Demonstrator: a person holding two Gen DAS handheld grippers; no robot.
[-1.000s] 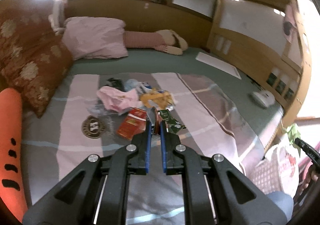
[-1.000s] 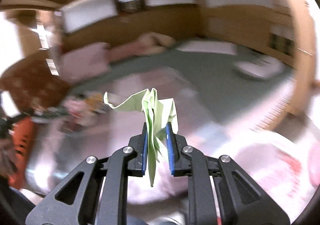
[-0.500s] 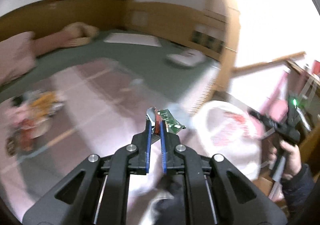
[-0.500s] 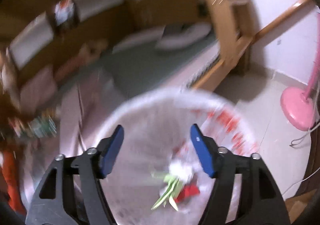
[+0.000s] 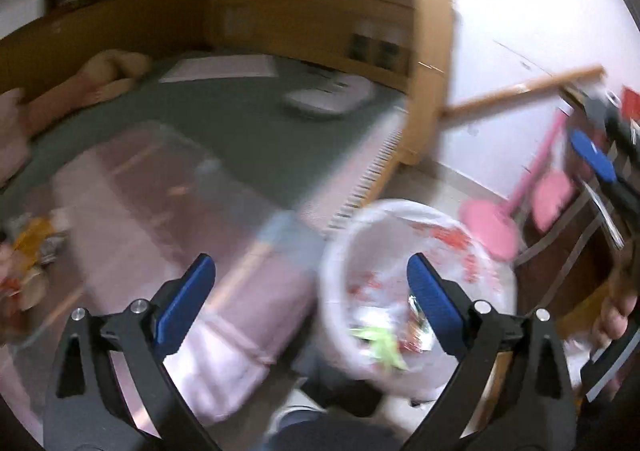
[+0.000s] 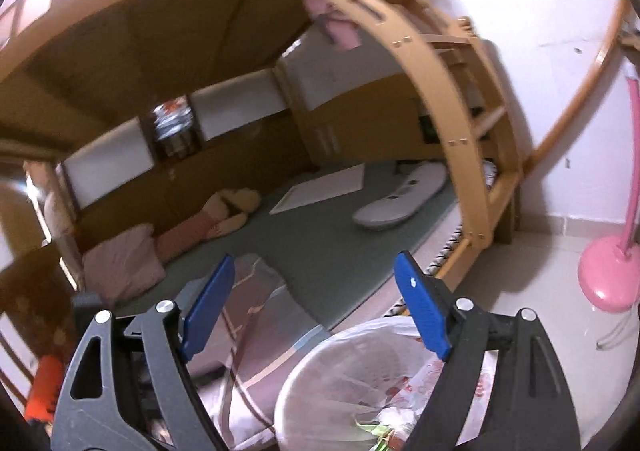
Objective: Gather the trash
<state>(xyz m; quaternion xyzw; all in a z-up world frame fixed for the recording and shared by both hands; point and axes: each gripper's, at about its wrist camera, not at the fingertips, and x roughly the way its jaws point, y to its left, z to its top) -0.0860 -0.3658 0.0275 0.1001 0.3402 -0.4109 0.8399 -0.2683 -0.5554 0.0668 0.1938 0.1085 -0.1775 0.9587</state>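
Note:
A white bin lined with a plastic bag [image 5: 404, 227] stands on the floor beside the bed; it also shows in the right wrist view [image 6: 320, 371]. Green paper [image 5: 380, 345] and a wrapper [image 5: 418, 325] lie inside it. My left gripper [image 5: 310, 291] is open and empty above the bin's left rim. My right gripper [image 6: 314, 301] is open and empty, above the bin and pointing over the bed. It shows at the right edge of the left wrist view [image 5: 592, 159]. A pile of trash [image 5: 28, 251] lies on the bed at the far left, blurred.
The bed has a grey sheet [image 6: 320, 243] and a pink striped blanket [image 5: 160, 187]. A pink pillow [image 6: 120, 263], a plush toy [image 6: 224, 211] and a white oval object [image 6: 400, 199] lie on it. A wooden bunk frame [image 6: 472, 155] rises beside it. A pink fan base [image 6: 608, 271] stands on the floor.
Both grippers swung from the bed to the bin and opened. The green paper dropped from the right gripper and the wrapper from the left; both now lie in the bin.

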